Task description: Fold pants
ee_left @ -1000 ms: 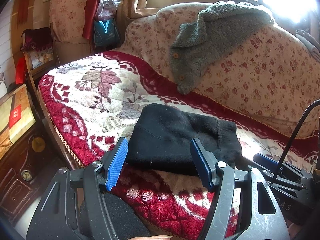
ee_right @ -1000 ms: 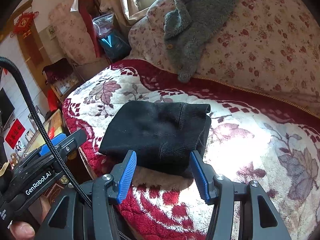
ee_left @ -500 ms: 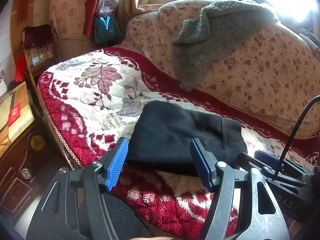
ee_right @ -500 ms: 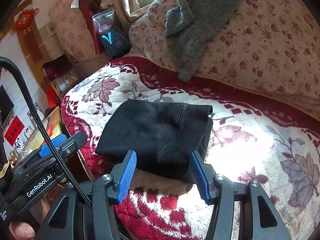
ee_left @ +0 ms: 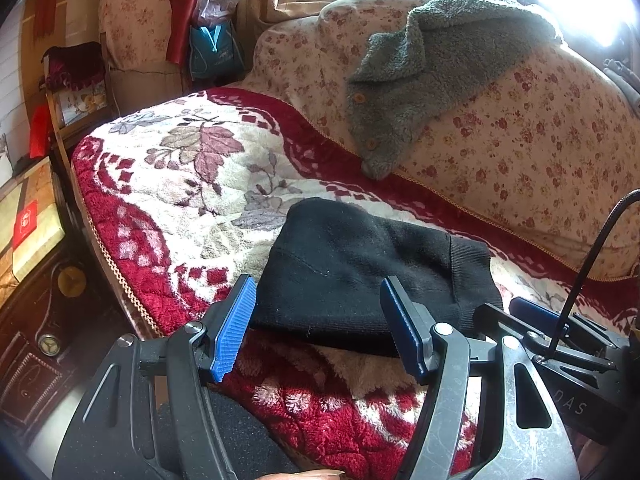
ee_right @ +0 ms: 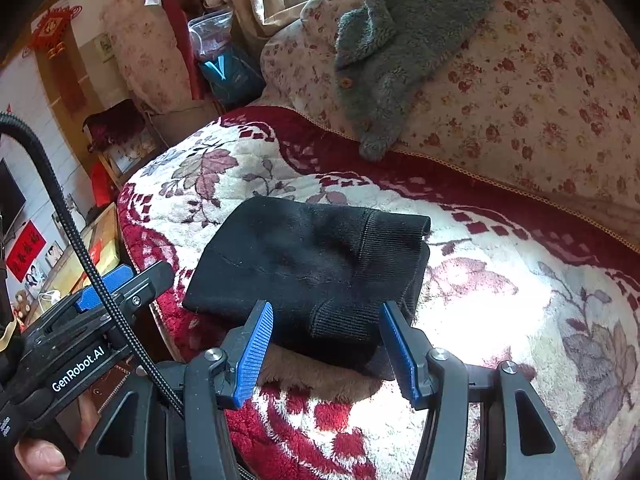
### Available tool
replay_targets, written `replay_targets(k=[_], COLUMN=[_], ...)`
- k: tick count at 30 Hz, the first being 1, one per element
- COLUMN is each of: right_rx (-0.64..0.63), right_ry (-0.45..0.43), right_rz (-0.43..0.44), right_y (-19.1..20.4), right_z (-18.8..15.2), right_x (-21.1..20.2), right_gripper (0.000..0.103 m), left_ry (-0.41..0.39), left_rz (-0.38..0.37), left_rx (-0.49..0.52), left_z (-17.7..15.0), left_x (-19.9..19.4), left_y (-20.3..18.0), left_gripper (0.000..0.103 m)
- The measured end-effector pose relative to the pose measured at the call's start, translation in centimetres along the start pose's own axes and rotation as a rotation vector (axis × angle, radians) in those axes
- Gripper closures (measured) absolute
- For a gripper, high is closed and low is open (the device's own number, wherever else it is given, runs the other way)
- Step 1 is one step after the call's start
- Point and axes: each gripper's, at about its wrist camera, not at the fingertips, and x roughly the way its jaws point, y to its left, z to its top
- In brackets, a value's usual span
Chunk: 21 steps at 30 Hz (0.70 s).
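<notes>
On the sofa blanket (ee_left: 192,184) near its front edge sit the folded black pants (ee_left: 360,268), and both hand-held grippers, left (ee_left: 318,330) and right (ee_right: 326,350), are spread wide and empty, so a bump could push the pile off.

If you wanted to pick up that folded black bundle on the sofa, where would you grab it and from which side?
Probably the near edge of the black pants, coming in low from the front of the sofa seat. The bundle lies flat in thick stacked layers, and that edge faces the open right gripper, so one finger could slide under the stack and the other close on top. The ribbed end looks bulkier.
</notes>
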Motion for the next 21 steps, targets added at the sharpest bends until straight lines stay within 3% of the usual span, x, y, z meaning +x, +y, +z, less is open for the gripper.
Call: replay_targets(k=[21], right_rx=[-0.011], right_ry=[0.003], right_rz=[0.002], right_y=[0.41], right_z=[0.38], right_x=[0.54], right_gripper=[0.049], left_ry=[0.0], left_rz=[0.002], left_rx=[0.003], left_z=[-0.12], left_x=[0.53], left_y=[-0.08], left_gripper=[0.038])
